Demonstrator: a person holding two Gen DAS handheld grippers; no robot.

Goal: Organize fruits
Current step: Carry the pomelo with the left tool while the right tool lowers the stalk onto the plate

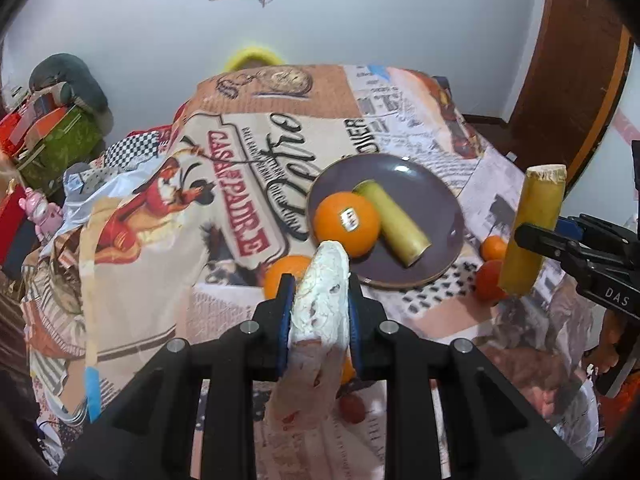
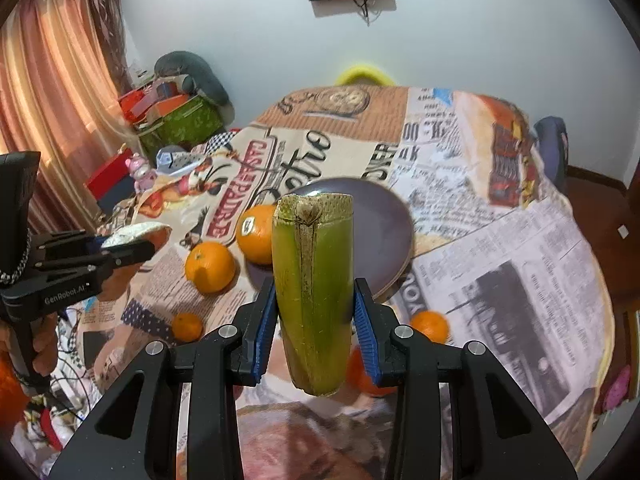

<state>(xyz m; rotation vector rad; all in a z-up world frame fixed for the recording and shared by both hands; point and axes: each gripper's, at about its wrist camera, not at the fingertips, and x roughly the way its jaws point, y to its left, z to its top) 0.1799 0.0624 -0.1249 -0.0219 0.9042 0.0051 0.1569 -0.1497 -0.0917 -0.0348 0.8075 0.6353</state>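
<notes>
Left gripper (image 1: 320, 312): clamped on a pale whitish fruit slice (image 1: 322, 304), above the counter.
Right gripper (image 2: 316, 320): clamped on an upright green cane piece (image 2: 314, 280).
Plate (image 1: 424, 192): ahead of left gripper, carrying a stickered orange (image 1: 346, 224) and second cane piece (image 1: 394, 224).

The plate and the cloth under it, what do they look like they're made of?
Plate: probably glazed ceramic, grey-purple with a brown rim; a bright glare spot suggests a smooth gloss. Tablecloth: printed woven fabric, matte; it wrinkles and drapes over the table edge.

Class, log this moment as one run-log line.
left tongs: shut on white wedge | right tongs: shut on green stalk | plate: orange, stalk piece
</notes>
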